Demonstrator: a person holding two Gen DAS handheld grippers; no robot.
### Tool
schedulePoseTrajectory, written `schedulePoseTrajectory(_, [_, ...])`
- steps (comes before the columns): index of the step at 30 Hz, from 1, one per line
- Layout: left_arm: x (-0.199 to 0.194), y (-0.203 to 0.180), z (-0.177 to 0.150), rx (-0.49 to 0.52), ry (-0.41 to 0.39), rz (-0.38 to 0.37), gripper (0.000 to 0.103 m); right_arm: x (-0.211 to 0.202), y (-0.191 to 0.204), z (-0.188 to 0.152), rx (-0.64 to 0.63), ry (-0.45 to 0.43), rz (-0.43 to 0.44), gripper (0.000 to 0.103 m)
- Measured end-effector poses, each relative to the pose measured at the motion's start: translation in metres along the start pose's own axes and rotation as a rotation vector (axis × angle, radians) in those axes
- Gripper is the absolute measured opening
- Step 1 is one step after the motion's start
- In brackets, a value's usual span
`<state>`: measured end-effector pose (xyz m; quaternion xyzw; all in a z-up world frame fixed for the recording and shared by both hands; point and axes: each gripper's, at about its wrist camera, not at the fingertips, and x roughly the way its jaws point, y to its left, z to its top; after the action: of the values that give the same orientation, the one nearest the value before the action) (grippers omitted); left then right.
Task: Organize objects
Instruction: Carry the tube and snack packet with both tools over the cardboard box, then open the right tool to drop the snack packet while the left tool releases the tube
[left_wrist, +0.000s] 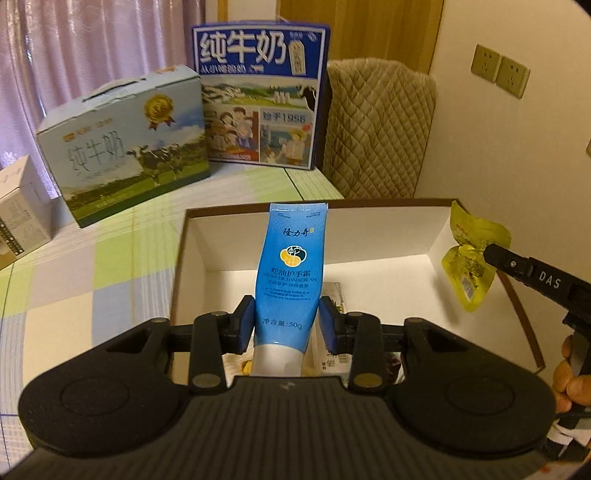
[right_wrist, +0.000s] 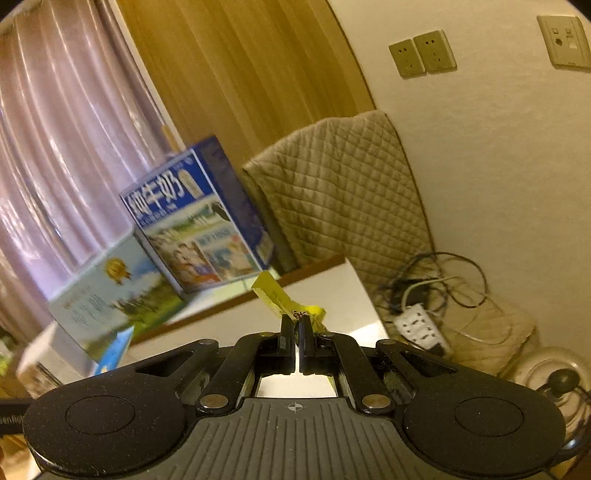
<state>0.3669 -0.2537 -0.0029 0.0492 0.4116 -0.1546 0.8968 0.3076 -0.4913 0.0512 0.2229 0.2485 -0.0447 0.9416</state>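
Squeezing a blue "Snake Oil Hand Cream" tube between its pads, the left gripper hovers over the box while the right gripper pinches a yellow packet.

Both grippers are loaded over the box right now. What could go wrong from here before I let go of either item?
1. The right gripper pinches only an edge of the crumpled yellow packet, which hangs near the box wall's right rim; it may drop outside.
2. The left gripper holds the blue hand cream tube low, near its cap; the long upper end could swing or slip.
3. Dropping the tube may land it on packets already inside.
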Motion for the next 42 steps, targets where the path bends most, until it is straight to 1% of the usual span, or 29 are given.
schedulePoseTrajectory(5, [0.022, -0.006, 0.002, 0.002, 0.030, -0.005, 0.032, 0.013, -0.006, -0.003, -0.010, 0.025, -0.020, 0.000])
schedulePoseTrajectory(12, [0.041, -0.010, 0.005, 0.010, 0.049, 0.001, 0.032, 0.028, -0.014, -0.002, -0.002, 0.029, -0.056, 0.000])
schedulePoseTrajectory(14, [0.045, -0.009, 0.006, 0.009, 0.053, 0.003, 0.032, 0.033, -0.013, -0.002, -0.014, 0.033, -0.050, 0.000])
schedulePoseTrajectory(16, [0.049, -0.009, 0.007, 0.004, 0.061, 0.002, 0.032, 0.038, -0.011, -0.003, -0.018, 0.055, -0.054, 0.000])
schedulePoseTrajectory(18, [0.052, -0.010, 0.007, 0.004, 0.067, -0.002, 0.032, 0.042, -0.010, -0.003, -0.019, 0.074, -0.033, 0.001])
schedulePoseTrajectory(19, [0.053, -0.010, 0.007, 0.005, 0.069, -0.005, 0.032, 0.042, -0.010, -0.003, -0.011, 0.080, -0.023, 0.004])
schedulePoseTrajectory(20, [0.054, -0.010, 0.008, 0.007, 0.072, -0.005, 0.032, 0.042, -0.011, -0.003, -0.004, 0.084, -0.014, 0.010])
schedulePoseTrajectory(21, [0.054, -0.010, 0.008, 0.007, 0.074, -0.004, 0.032, 0.042, -0.011, -0.003, 0.002, 0.086, -0.009, 0.015])
schedulePoseTrajectory(22, [0.055, -0.010, 0.008, 0.008, 0.075, -0.004, 0.032, 0.042, -0.012, -0.003, 0.009, 0.088, -0.009, 0.024])
schedulePoseTrajectory(23, [0.056, -0.010, 0.009, 0.008, 0.075, -0.003, 0.032, 0.041, -0.012, -0.003, 0.011, 0.085, -0.006, 0.030])
schedulePoseTrajectory(24, [0.057, -0.009, 0.009, 0.007, 0.077, -0.002, 0.032, 0.040, -0.011, -0.003, 0.010, 0.082, -0.006, 0.033])
schedulePoseTrajectory(25, [0.058, -0.009, 0.010, 0.006, 0.078, -0.001, 0.032, 0.040, -0.011, -0.003, 0.011, 0.084, -0.007, 0.039])
schedulePoseTrajectory(26, [0.058, -0.009, 0.010, 0.006, 0.080, -0.001, 0.032, 0.040, -0.011, -0.003, 0.014, 0.088, -0.007, 0.042])
schedulePoseTrajectory(28, [0.060, -0.008, 0.010, 0.006, 0.084, 0.002, 0.032, 0.041, -0.012, -0.003, 0.017, 0.098, -0.004, 0.043])
schedulePoseTrajectory(37, [0.072, -0.001, 0.009, -0.028, 0.107, 0.005, 0.034, 0.042, -0.001, -0.008, -0.056, 0.107, -0.012, 0.050])
schedulePoseTrajectory(38, [0.072, 0.001, 0.009, -0.041, 0.105, 0.002, 0.040, 0.042, 0.000, -0.008, -0.062, 0.108, -0.010, 0.051])
schedulePoseTrajectory(39, [0.072, 0.003, 0.009, -0.048, 0.100, 0.002, 0.049, 0.042, 0.001, -0.009, -0.070, 0.108, -0.007, 0.051])
schedulePoseTrajectory(42, [0.071, 0.006, 0.010, -0.045, 0.094, 0.024, 0.057, 0.042, 0.006, -0.010, -0.094, 0.117, 0.011, 0.053])
